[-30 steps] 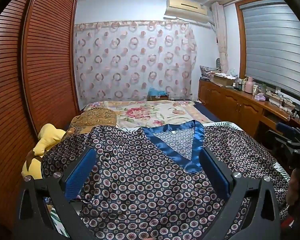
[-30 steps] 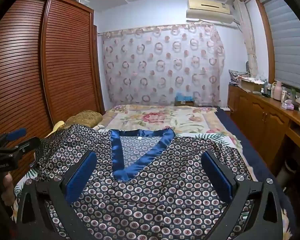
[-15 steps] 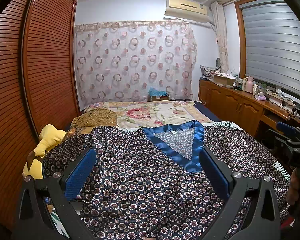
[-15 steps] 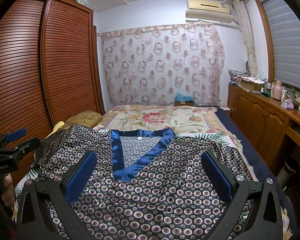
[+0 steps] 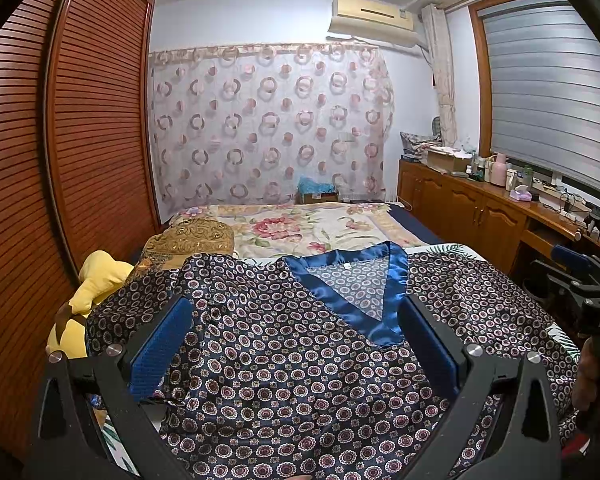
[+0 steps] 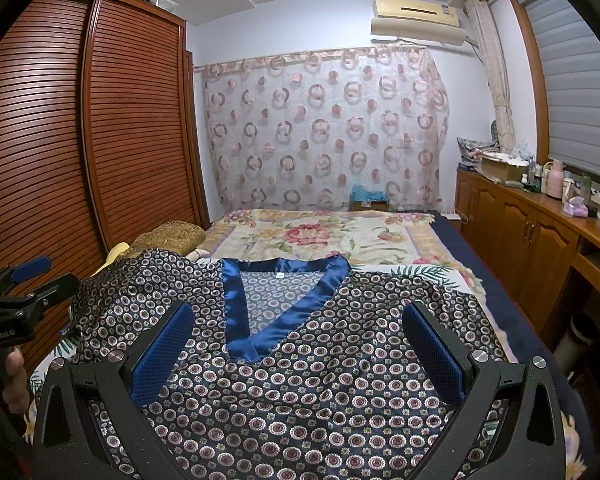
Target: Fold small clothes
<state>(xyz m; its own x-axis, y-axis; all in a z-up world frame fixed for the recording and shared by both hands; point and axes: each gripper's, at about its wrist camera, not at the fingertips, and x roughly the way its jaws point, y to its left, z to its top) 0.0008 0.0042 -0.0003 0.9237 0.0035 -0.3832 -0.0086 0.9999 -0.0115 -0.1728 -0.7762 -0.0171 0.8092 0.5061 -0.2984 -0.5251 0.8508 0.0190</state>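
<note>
A dark patterned top (image 5: pixel 284 360) with a blue satin V-neck (image 5: pixel 356 280) lies spread flat on the bed (image 5: pixel 300 228), its neckline toward the far curtain (image 5: pixel 268 120) and its body filling the near end of the bed.

The left gripper (image 5: pixel 296 344) hovers over the top's left half, its 2 blue-padded fingers (image 5: pixel 160 352) spread wide with nothing between them but the fabric below; whether the tips touch the cloth cannot be told. The right gripper (image 6: pixel 300 348) hovers over the top just near of the V-neck, its fingers (image 6: pixel 162 356) likewise released and wide apart, gripping nothing.

From the left wrist view, the right gripper's black body with a blue lever shows at the top's right sleeve edge, with a hand (image 5: pixel 592 372) around its handle. From the right wrist view, the left gripper's body sits beside the top's left sleeve.

A yellow plush toy (image 5: pixel 88 300) and a gold pillow (image 5: pixel 192 236) lie just beyond the top's left sleeve. A floral blanket (image 6: pixel 324 236) covers the bed beyond the neckline.
</note>
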